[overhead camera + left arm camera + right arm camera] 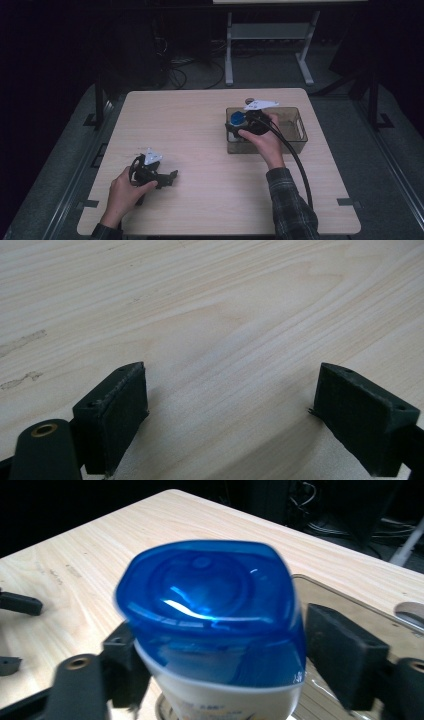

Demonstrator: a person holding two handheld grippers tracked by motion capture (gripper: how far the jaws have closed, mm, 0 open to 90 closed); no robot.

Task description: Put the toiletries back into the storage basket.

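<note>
Right gripper (215,665) clamps a blue-capped bottle (210,610) over the bin (299,131). Smooth, light plastic, probably slippery: hold below the cap. Left gripper (230,415) gapes empty on the desk (200,130).

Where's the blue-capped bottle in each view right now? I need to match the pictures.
High view: blue-capped bottle right of centre, at the clear bin's left end, in front of the right claw.
Left gripper view: not in it.
Right gripper view: bottle at centre, between the jaws.
Shared landmark: the wooden table.

The blue-capped bottle (212,625) is blurred, its body cut off below.
</note>
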